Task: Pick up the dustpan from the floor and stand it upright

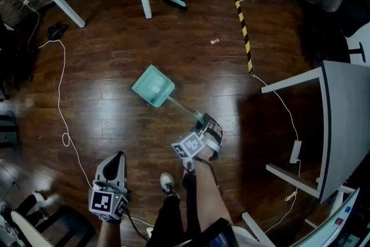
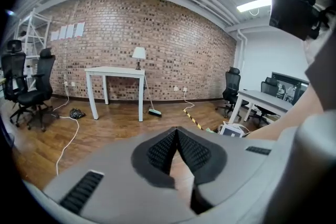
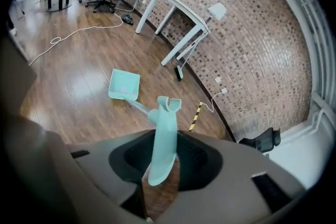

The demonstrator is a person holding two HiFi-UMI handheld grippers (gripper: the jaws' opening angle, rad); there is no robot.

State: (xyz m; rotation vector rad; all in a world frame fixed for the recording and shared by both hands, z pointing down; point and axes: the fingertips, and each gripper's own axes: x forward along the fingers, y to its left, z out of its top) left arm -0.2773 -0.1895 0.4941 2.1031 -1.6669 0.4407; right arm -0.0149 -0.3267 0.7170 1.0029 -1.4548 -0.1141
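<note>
While my right gripper (image 1: 203, 124) clamps teal handle (image 3: 164, 139), dustpan (image 1: 153, 85) slants out to frame centre, pan low over floor (image 1: 104, 66); I judge light stiff plastic, slick, liable to swivel, handle end best hold; left gripper (image 1: 118, 159) closed, empty

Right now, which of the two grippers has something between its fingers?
The right gripper: its fingers clamp the handle of the teal dustpan. The left gripper has its fingers shut together on nothing.
</note>
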